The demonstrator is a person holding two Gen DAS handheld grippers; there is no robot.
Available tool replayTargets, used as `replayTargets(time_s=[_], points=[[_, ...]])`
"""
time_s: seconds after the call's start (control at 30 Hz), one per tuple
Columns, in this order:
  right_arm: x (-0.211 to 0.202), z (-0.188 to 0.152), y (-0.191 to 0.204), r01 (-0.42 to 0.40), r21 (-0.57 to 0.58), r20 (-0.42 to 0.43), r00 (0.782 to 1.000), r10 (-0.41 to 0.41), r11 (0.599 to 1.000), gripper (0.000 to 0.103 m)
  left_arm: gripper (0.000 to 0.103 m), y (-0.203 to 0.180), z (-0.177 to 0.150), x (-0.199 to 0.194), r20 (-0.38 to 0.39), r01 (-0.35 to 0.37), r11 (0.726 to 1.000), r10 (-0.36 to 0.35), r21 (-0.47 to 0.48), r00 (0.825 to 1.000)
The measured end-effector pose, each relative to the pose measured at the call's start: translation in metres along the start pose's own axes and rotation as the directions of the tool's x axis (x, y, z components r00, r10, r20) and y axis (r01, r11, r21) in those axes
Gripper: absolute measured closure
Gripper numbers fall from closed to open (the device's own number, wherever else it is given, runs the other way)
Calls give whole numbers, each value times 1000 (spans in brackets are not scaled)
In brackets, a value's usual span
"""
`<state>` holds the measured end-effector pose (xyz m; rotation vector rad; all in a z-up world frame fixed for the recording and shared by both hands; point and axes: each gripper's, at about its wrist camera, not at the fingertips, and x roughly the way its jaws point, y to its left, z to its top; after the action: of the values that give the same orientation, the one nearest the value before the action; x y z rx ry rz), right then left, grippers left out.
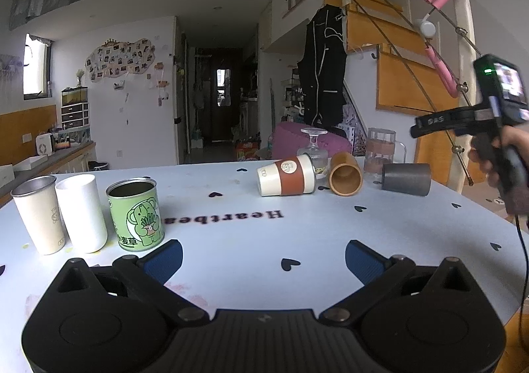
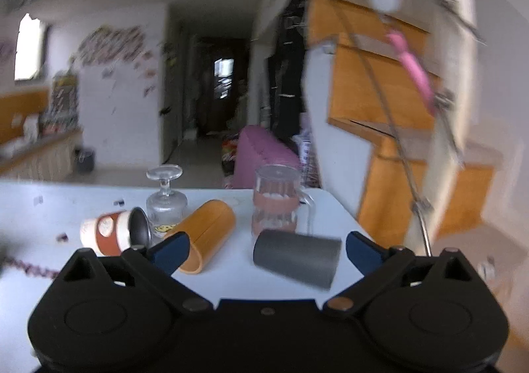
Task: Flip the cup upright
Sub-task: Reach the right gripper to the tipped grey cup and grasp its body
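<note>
A grey cup (image 2: pixel 296 257) lies on its side between my right gripper's (image 2: pixel 264 250) open fingers, near the table's right edge; it also shows in the left wrist view (image 1: pixel 406 178). An orange cup (image 2: pixel 206 235) and a white cup with a brown sleeve (image 2: pixel 110 235) lie on their sides to the left; both show in the left wrist view, orange cup (image 1: pixel 345 178) and sleeved cup (image 1: pixel 286 178). My left gripper (image 1: pixel 264 257) is open and empty over the table's near middle. The right gripper's body (image 1: pixel 489 115) shows at the right.
A white tabletop (image 1: pixel 248 234) with black hearts. Upright at left: a steel-lined cup (image 1: pixel 38 214), a white tumbler (image 1: pixel 81 212), a green can (image 1: pixel 136 214). An upside-down stemmed glass (image 2: pixel 165 197) and a glass mug (image 2: pixel 276 204) stand behind the lying cups.
</note>
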<state>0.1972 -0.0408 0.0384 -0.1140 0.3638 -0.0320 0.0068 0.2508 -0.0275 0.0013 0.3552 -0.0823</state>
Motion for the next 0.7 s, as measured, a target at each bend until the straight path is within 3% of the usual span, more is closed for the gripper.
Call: replayTargets(time_s=[0.13, 0.27, 0.33, 0.5, 0.7], points=[[40, 9, 4, -61, -236, -87, 995, 41, 970, 7, 0, 7, 0, 8, -13, -9, 1000, 9, -14, 1000], [72, 3, 11, -113, -502, -180, 983, 24, 857, 7, 0, 11, 3, 14, -12, -21, 1000, 20, -17, 1000], [93, 2, 13, -144, -582, -235, 972, 3, 800, 7, 0, 12, 4, 18, -15, -23, 1000, 23, -16, 1000], [146, -4, 12, -177, -675, -347, 933, -97, 716, 7, 0, 18, 5, 31, -34, -35, 999, 35, -19, 999], [185, -17, 10, -222, -715, -433, 885, -171, 663, 8, 0, 27, 6, 43, -58, -49, 998, 47, -41, 997]])
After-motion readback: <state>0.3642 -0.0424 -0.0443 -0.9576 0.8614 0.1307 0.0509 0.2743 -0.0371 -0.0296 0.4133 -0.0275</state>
